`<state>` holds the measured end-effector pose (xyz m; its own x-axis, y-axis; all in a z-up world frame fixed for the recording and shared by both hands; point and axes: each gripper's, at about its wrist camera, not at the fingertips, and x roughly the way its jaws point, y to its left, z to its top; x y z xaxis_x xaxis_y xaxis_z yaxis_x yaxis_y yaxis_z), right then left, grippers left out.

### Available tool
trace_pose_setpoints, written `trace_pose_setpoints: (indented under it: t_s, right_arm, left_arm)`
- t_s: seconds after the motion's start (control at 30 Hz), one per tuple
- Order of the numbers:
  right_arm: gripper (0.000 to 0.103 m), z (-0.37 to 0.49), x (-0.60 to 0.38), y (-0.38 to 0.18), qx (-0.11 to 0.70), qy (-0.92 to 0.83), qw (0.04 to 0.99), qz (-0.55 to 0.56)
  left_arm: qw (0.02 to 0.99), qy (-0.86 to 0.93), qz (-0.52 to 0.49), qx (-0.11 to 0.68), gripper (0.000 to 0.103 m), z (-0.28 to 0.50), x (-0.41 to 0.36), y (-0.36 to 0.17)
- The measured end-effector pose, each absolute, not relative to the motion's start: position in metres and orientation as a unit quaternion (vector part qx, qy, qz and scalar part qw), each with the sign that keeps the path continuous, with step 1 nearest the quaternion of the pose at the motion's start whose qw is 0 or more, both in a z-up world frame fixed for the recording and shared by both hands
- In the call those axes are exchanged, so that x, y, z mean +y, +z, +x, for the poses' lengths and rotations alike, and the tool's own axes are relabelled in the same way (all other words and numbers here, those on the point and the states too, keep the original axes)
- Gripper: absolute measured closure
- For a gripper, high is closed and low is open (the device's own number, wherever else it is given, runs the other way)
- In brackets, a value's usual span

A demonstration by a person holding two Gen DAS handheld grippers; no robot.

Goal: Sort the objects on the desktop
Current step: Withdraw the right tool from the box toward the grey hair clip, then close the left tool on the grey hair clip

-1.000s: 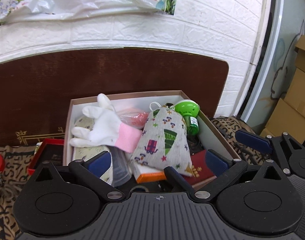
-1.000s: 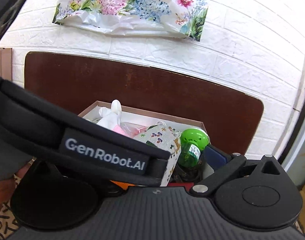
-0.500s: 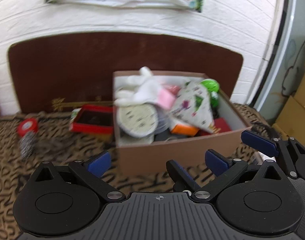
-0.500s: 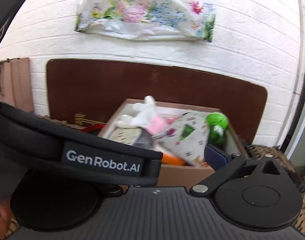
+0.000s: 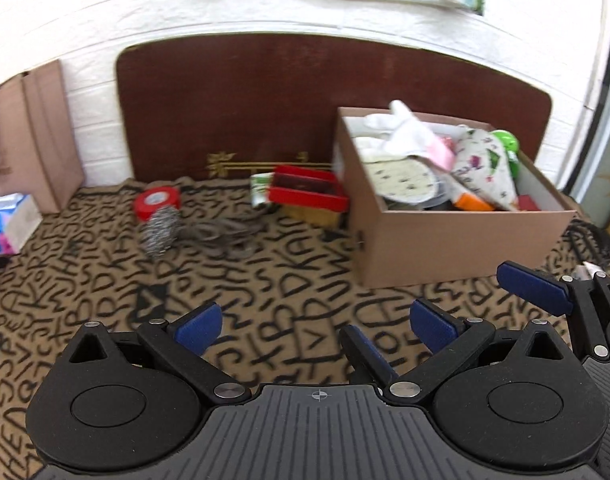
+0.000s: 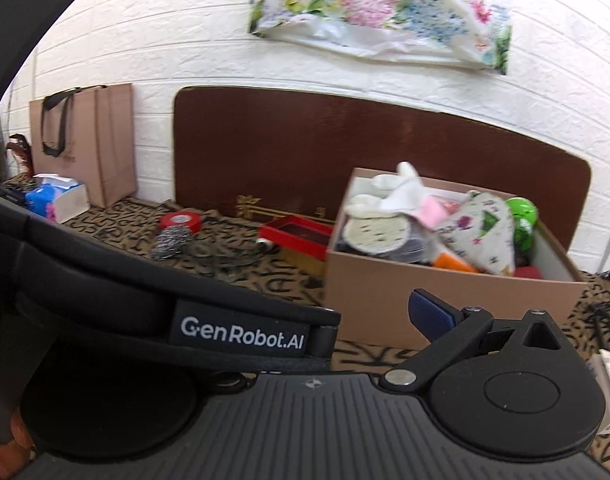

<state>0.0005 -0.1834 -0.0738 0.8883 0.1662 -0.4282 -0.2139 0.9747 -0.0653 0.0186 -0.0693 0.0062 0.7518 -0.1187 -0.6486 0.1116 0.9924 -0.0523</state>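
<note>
Cardboard box (image 5: 457,240) on the letter-patterned worktop (image 5: 265,276) holds a white glove (image 5: 405,136), patterned pouch (image 5: 485,168) and green bottle (image 5: 507,144). Left of the box lie a red tray (image 5: 309,192) and steel scourer (image 5: 161,228). Before the box the left tool (image 5: 317,320) gapes wide and empty; the right tool (image 6: 385,312) (half hidden by a strap) I cannot tell.

One cardboard box (image 5: 457,236) is seen, holding one white glove (image 5: 405,136), one printed fabric pouch (image 5: 485,168) and one green bottle (image 5: 507,144). One red tray (image 5: 309,192), one red tape roll (image 5: 157,200), one steel scourer (image 5: 161,230), one paper bag (image 6: 85,140) and one tissue pack (image 6: 53,198) are counted outside it.
</note>
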Motion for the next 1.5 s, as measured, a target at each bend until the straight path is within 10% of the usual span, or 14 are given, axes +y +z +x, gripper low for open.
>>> trace_pose_setpoints:
  t_s: [1.5]
  right_arm:
    - [0.005, 0.122, -0.063, -0.134, 0.250, 0.206, 0.944, -0.065]
  left_arm:
    - [0.917, -0.013, -0.097, 0.387, 0.008, 0.159, 0.109, -0.054]
